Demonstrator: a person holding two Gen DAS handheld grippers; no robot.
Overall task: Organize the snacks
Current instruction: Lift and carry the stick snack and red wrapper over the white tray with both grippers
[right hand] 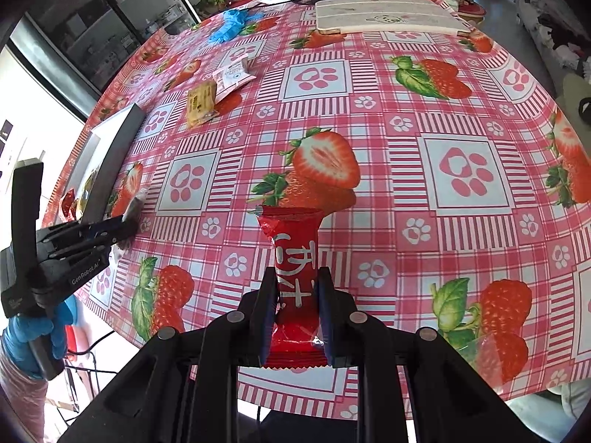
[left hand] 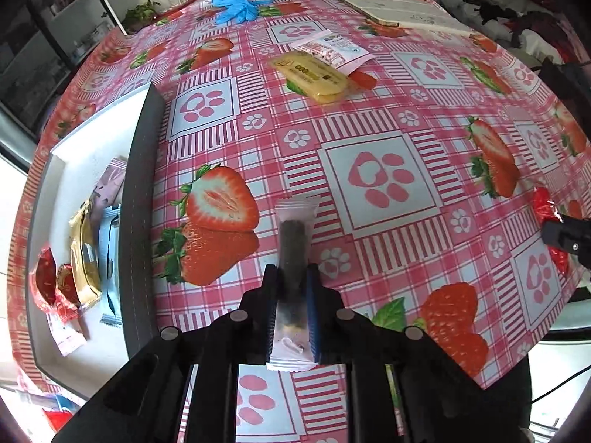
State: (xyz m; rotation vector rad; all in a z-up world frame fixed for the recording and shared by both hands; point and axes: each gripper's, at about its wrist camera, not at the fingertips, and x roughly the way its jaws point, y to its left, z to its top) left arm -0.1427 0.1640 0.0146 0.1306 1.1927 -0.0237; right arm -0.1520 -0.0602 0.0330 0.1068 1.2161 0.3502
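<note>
Two wrist fisheyes, close, angled down, sharing strawberry tablecloth [left hand: 369,118], box [right hand: 110,155]

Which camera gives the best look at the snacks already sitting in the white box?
The left wrist view: it looks down into the white box, showing several packets side by side. The right wrist view catches only the box's dark side edge-on, contents mostly hidden.
</note>
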